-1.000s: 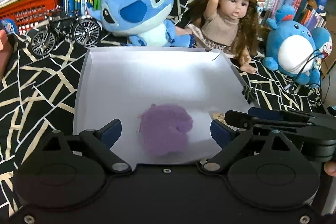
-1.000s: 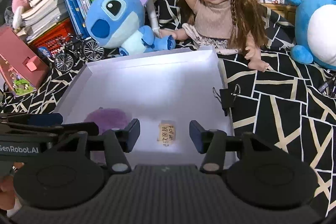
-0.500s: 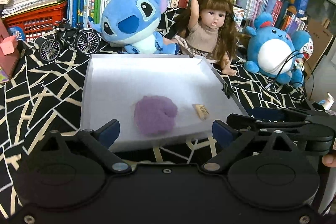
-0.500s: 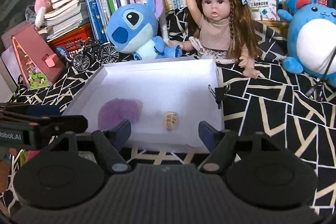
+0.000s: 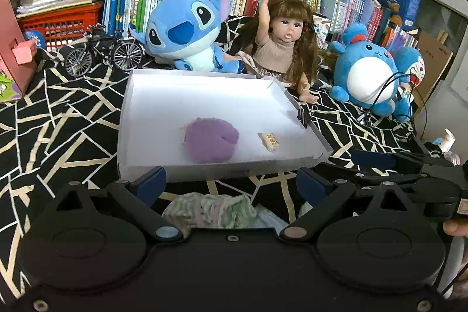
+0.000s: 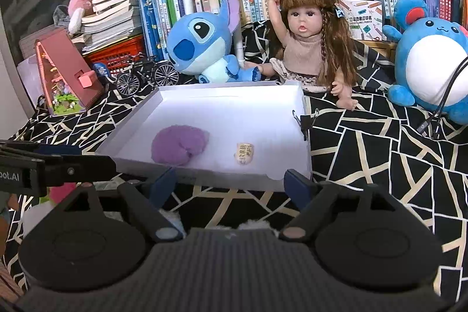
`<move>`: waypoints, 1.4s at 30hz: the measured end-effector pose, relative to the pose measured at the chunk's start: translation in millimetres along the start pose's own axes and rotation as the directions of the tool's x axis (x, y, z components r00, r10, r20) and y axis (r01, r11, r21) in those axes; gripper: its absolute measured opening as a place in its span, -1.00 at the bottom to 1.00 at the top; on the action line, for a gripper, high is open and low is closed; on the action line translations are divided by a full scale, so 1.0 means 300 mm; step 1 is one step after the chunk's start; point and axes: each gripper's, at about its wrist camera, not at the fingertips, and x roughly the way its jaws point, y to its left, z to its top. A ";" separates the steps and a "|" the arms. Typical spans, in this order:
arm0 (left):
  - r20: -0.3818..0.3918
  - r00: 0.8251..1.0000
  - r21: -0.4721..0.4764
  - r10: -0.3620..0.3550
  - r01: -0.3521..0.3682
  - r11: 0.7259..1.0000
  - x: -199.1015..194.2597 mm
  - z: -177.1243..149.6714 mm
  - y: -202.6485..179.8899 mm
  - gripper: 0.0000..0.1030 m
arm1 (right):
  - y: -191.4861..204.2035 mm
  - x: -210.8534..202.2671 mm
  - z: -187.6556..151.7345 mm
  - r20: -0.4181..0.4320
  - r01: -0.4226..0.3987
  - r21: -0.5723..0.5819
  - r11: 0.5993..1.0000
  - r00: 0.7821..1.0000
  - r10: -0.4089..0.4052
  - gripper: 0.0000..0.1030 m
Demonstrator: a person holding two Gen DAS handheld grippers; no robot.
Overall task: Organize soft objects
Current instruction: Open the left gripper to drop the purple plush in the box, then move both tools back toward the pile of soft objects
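Right, I have both grippers hovering just short of the white tray [image 5: 310, 122], over the black cloth with pale lines [image 5: 58, 119]. My left gripper [image 5: 231, 183] has its jaws spread wide with nothing pressed between them; a crumpled greenish cloth [image 5: 210, 209] lies on the cloth cover below and between its blue pads [image 5: 152, 183], though I cannot tell whether anything touches it. My right gripper [image 6: 231, 186] is opening — nothing sits between its fingers, only bare cover and a tuft of white fluff at the bottom edge of its view. Inside the tray I see 2 things: a purple soft lump [image 5: 210, 142] near the front wall, roundish, with its slightly longer axis running across the tray, left to right, and a small tan tag-like piece [image 5: 270, 141] just to its right, apart from it, its long axis running roughly front to back — slightly tilted in the left view. A black binder clip [image 6: 305, 122] grips the tray's right wall.
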 end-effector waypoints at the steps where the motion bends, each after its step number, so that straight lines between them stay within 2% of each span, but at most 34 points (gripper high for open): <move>1: 0.007 1.000 0.008 0.004 -0.004 1.000 -0.009 -0.009 -0.003 0.86 | 0.003 -0.006 -0.005 0.004 -0.001 -0.003 1.000 1.000 0.001 0.73; 9: 0.020 1.000 0.012 -0.006 0.006 1.000 -0.059 -0.067 -0.008 0.87 | 0.039 -0.063 -0.047 0.052 -0.027 -0.046 0.999 0.998 0.029 0.86; 18: 0.038 0.999 0.001 -0.013 0.013 1.000 -0.106 -0.120 0.005 0.88 | 0.081 -0.119 -0.092 0.092 -0.023 -0.102 0.995 0.995 0.032 0.89; 28: 0.061 0.998 -0.002 0.003 -0.003 1.000 -0.152 -0.168 0.019 0.88 | 0.106 -0.161 -0.141 0.117 -0.021 -0.130 0.991 0.993 0.036 0.94; 42: 0.087 0.994 -0.009 0.062 -0.062 0.998 -0.196 -0.253 0.054 0.89 | 0.137 -0.200 -0.232 0.134 -0.016 -0.157 0.987 0.990 0.037 0.96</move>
